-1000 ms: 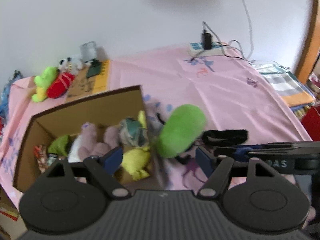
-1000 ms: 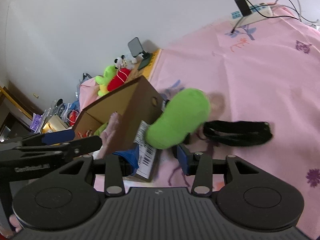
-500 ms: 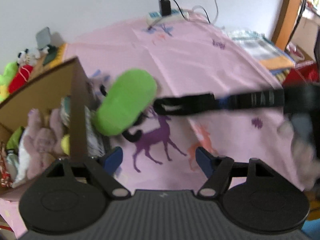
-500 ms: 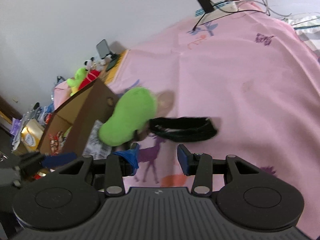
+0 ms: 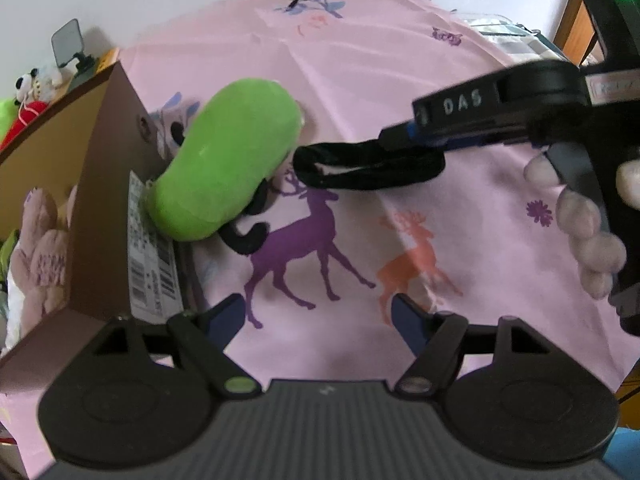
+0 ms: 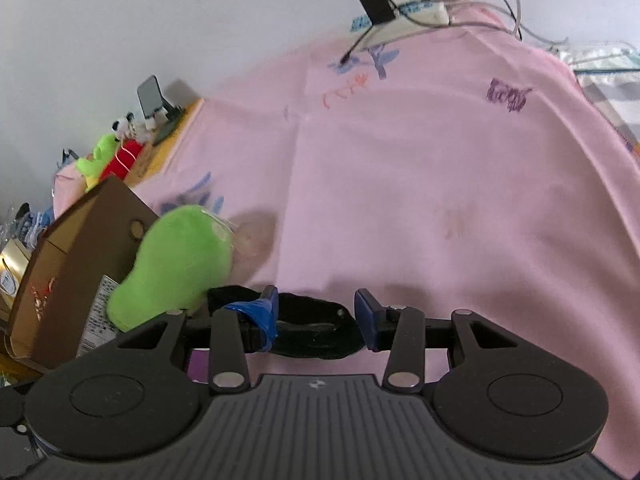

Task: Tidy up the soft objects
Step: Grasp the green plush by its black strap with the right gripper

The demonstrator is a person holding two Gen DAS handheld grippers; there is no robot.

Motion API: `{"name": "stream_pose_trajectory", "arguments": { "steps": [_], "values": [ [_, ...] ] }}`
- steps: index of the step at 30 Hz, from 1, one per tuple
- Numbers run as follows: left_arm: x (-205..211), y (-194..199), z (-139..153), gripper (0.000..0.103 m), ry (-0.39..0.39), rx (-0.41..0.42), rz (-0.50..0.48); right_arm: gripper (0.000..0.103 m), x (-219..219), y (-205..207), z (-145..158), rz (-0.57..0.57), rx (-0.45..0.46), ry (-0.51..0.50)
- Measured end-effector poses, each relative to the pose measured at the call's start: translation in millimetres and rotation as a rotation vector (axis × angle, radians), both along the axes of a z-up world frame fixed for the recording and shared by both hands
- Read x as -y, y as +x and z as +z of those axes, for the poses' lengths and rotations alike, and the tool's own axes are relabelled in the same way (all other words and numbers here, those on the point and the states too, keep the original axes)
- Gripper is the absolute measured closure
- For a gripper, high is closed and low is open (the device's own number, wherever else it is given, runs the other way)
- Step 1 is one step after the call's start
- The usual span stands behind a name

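Cardboard box [image 5: 100,200] and green plush [image 5: 224,160] block bed's [image 6: 420,200] left side; middle and right open.

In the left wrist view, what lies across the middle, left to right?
Pink plush in the cardboard box → green plush → black strap → right gripper → hand.

Your two black plastic grippers [image 5: 318,316] [image 6: 316,312] carry blue finger pads — the right one [image 5: 404,136] bears white "DAS" lettering and a green light.
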State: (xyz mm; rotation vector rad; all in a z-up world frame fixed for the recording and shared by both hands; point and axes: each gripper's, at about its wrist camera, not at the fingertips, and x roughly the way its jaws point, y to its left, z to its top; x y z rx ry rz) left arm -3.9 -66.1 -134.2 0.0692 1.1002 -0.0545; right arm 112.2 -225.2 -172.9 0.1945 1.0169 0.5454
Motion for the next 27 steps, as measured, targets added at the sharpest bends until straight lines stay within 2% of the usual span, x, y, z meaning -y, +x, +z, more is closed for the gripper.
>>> {"name": "stream_pose_trajectory", "arguments": {
  "steps": [5,10,20,21,23,25,27],
  "values": [
    [-3,5,-3,0.029,-0.007,-0.007,0.007,0.081,-2,-8,-3,0.040,-0.011,0.011],
    [-4,8,-6,0.029,-0.023,-0.007,0.000,0.085,0,-16,-1,0.071,-0.077,0.070],
    [-10,8,-8,0.029,-0.059,-0.003,0.005,0.086,8,-26,-11,0.084,-0.360,0.300],
    [-11,8,-8,0.029,-0.068,-0.001,0.005,0.086,9,-27,-9,0.085,-0.351,0.311],
    [-12,6,-8,0.029,-0.074,0.007,0.011,0.085,10,-28,2,0.079,-0.273,0.306],
    [-12,6,-7,0.029,-0.097,0.018,0.010,0.082,13,-25,12,0.056,-0.190,0.270],
    [-12,6,-5,0.029,-0.118,0.036,0.008,0.082,16,-18,15,0.027,-0.146,0.234]
  ]
}}
